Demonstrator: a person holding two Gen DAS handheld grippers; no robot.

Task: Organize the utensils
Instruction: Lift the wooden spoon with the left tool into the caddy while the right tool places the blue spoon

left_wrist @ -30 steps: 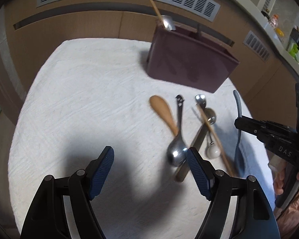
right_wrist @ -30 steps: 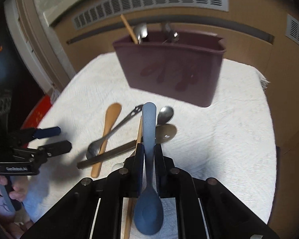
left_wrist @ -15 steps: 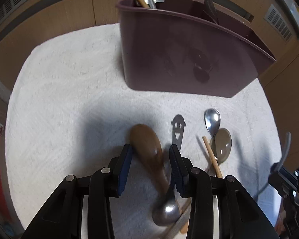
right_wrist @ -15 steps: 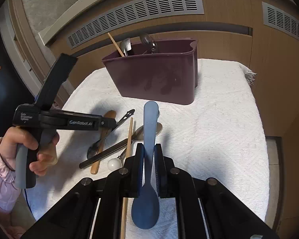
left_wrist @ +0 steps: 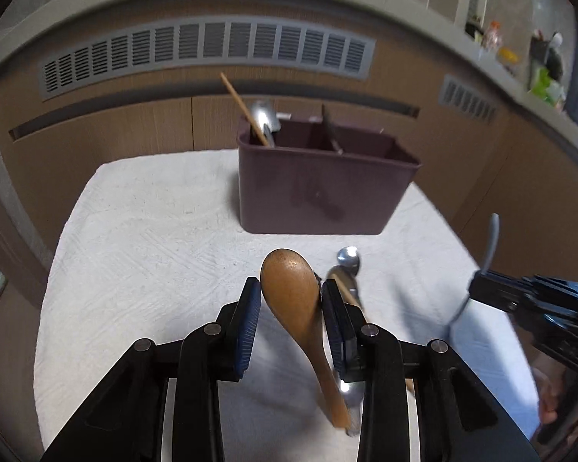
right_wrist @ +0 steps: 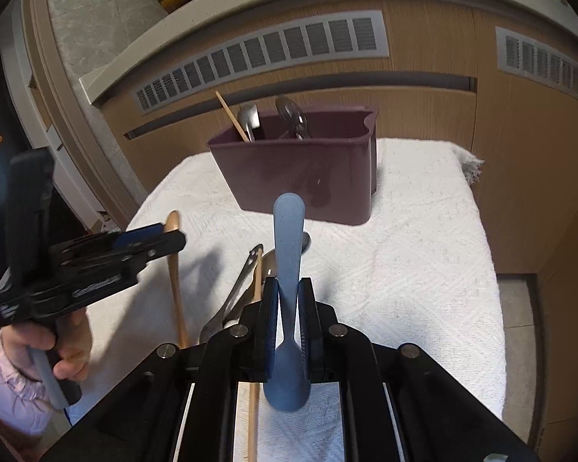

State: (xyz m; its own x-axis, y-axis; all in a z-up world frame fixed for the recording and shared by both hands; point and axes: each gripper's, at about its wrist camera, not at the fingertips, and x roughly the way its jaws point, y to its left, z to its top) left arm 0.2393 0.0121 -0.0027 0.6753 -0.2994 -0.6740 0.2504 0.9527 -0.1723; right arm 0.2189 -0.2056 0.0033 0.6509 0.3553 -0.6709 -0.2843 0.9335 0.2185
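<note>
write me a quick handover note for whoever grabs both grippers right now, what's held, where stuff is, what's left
Left gripper: shut on the wooden spoon, bowl forward, lifted off the cloth.
Right gripper: shut on the blue spoon, handle pointing toward the maroon caddy.
Caddy stands at the far side of the white cloth; it already holds a chopstick and some metal utensils.
Still on the cloth: a metal spoon, a loose chopstick and a few more metal pieces.
Left: drop both held spoons into the caddy, then clear the rest.
</note>
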